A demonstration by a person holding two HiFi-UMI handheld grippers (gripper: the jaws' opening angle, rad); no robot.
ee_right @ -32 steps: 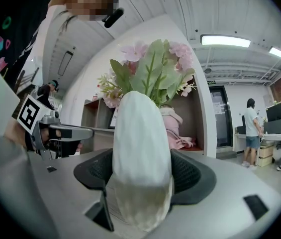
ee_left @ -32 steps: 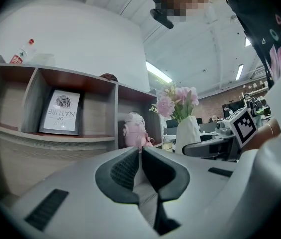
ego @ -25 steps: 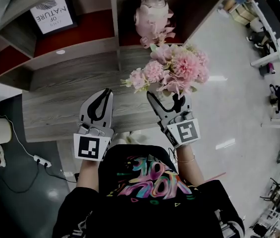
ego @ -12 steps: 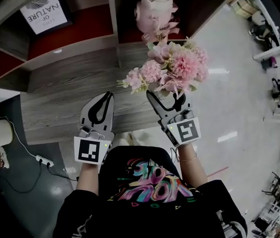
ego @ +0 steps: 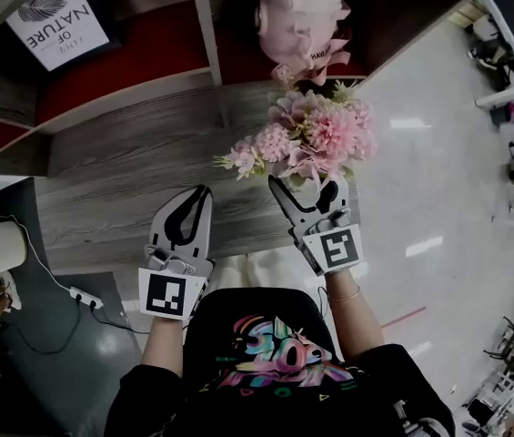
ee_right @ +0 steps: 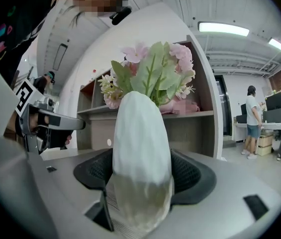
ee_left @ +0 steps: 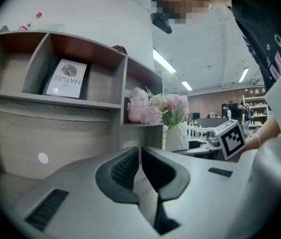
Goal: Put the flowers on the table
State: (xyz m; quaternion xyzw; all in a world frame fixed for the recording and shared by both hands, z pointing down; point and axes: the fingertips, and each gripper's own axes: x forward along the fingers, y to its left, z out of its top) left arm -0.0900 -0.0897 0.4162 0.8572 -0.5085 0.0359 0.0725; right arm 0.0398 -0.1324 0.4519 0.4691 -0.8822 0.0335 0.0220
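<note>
A gray wooden table (ego: pixel 120 180) stands under a shelf (ego: pixel 204 25) with a red back. The floor (ego: pixel 420 189) beside it is shiny and gray. On the shelf sits a pink pot (ego: pixel 300 16). In the next box leans a white sign (ego: pixel 56 21) with a leaf on it. A white plug strip (ego: pixel 79 296) lies on the floor near the table.

The right gripper (ego: pixel 302 186) holds a white vase (ee_right: pixel 141 148). Its two jaws squeeze the vase from both sides. Pink flowers (ego: pixel 311 135) with green leaves stick up out of the vase. The flowers are over the right end of the table, in front of the pink pot. I cannot tell if the bottom of the vase touches the table.

The left gripper (ego: pixel 195 198) is over the table, just beside the right one. Its jaws are pressed together with nothing between them.
</note>
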